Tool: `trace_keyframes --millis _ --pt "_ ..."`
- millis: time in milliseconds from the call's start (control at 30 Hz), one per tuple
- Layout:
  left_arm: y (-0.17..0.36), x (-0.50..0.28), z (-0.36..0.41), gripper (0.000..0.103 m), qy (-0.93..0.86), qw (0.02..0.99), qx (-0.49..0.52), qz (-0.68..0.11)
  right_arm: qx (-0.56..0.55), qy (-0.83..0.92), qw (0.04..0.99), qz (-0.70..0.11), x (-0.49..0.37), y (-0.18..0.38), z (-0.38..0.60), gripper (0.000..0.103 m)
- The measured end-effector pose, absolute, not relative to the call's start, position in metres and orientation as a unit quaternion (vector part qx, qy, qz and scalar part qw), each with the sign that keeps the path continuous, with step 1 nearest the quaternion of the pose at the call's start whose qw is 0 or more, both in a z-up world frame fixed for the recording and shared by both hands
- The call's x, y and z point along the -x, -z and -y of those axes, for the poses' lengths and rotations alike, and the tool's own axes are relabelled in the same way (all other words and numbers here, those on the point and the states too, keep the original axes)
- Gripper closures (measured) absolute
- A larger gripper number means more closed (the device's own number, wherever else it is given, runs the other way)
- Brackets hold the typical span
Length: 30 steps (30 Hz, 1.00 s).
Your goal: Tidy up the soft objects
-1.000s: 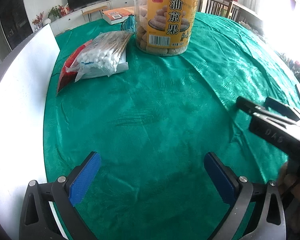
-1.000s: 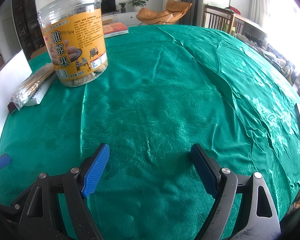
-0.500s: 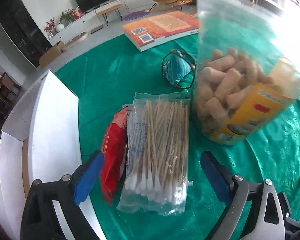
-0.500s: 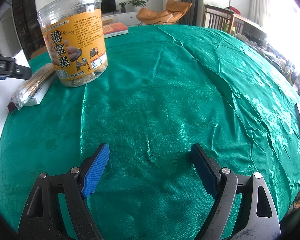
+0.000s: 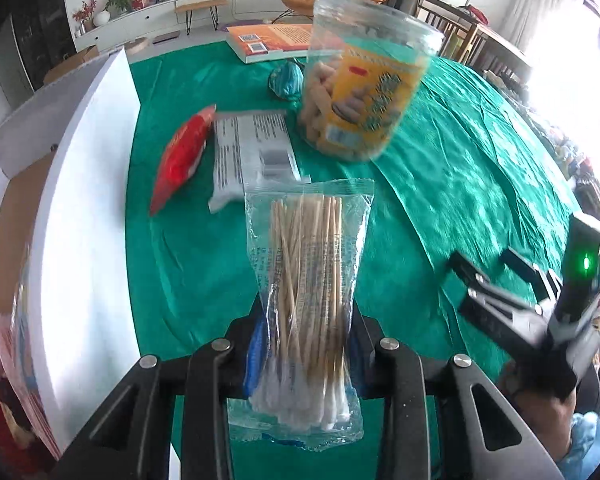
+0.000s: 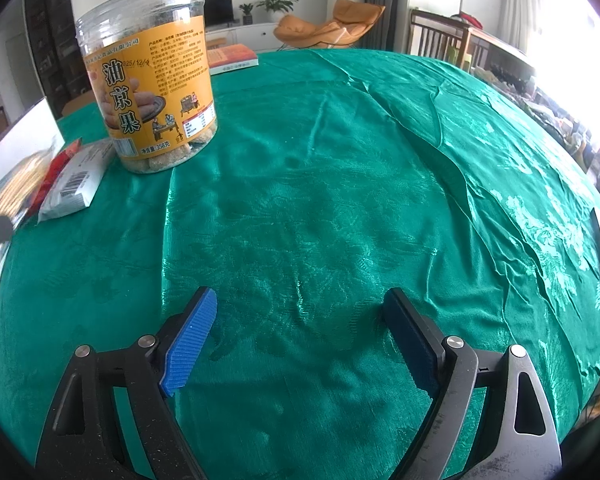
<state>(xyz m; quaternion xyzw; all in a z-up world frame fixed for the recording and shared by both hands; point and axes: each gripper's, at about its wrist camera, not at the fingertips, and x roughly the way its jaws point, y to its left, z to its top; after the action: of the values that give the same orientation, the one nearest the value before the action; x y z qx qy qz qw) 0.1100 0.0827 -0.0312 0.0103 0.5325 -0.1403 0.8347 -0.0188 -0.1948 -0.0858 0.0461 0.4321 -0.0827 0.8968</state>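
Note:
A clear bag of cotton swabs [image 5: 308, 280] hangs above the green tablecloth [image 5: 440, 184], pinched between the blue pads of my left gripper [image 5: 306, 332], whose jaws are closing on it. Beyond it on the cloth lie a red packet [image 5: 180, 156], a white printed packet [image 5: 252, 152] and a teal soft bundle [image 5: 286, 80]. My right gripper [image 6: 300, 320] stands open low over bare cloth with nothing between its fingers; it also shows at the right of the left wrist view [image 5: 486, 262]. The swab bag appears blurred at the far left of the right wrist view [image 6: 16, 176].
A tall clear snack jar with an orange label [image 5: 360, 92] stands behind the packets. An orange book [image 5: 272, 40] lies at the far table edge. A white cardboard box [image 5: 84, 200] with an upright flap runs along the left side. A hand [image 5: 548, 412] holds the right gripper.
My left gripper went to the packets, closed on the swab bag and raised it off the white packet. The right gripper has stayed where it was.

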Motion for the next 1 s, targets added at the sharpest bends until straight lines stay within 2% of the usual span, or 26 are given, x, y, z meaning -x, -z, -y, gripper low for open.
trace_keyframes --millis 133,200,233,267,300,367,433,500,567,1000 --pt "0.062 -0.075 -0.070 0.069 0.150 0.828 -0.046 -0.538 -0.046 0.082 0.897 -0.432 0.019 0.086 0.195 0.015" --pt "0.075 -0.069 -0.067 0.065 0.154 0.825 -0.056 -0.541 -0.046 0.082 0.897 -0.432 0.019 0.086 0.195 0.015" --pt "0.074 -0.066 -0.064 0.060 0.157 0.833 -0.066 -0.526 -0.046 0.082 0.897 -0.432 0.019 0.086 0.194 0.015" --pt "0.074 -0.064 -0.061 0.049 0.150 0.836 -0.081 -0.521 -0.046 0.082 0.897 -0.432 0.019 0.086 0.195 0.015" --pt "0.076 -0.066 -0.060 0.033 0.142 0.837 -0.092 -0.521 -0.047 0.082 0.897 -0.432 0.019 0.086 0.195 0.015" --pt "0.078 -0.069 -0.060 0.020 0.125 0.842 -0.105 -0.515 -0.046 0.082 0.897 -0.432 0.020 0.086 0.195 0.015" --pt "0.082 -0.073 -0.062 0.019 0.123 0.844 -0.097 -0.513 -0.047 0.082 0.897 -0.432 0.020 0.086 0.195 0.015" --pt "0.086 -0.077 -0.067 0.006 0.120 0.845 -0.080 -0.514 -0.047 0.082 0.897 -0.432 0.020 0.086 0.195 0.015" --pt "0.088 -0.079 -0.076 0.000 0.114 0.849 -0.061 -0.512 -0.047 0.082 0.897 -0.432 0.020 0.086 0.195 0.015" --pt "0.092 -0.074 -0.078 0.000 0.110 0.880 -0.054 -0.458 -0.047 0.082 0.897 -0.432 0.021 0.086 0.195 0.015"
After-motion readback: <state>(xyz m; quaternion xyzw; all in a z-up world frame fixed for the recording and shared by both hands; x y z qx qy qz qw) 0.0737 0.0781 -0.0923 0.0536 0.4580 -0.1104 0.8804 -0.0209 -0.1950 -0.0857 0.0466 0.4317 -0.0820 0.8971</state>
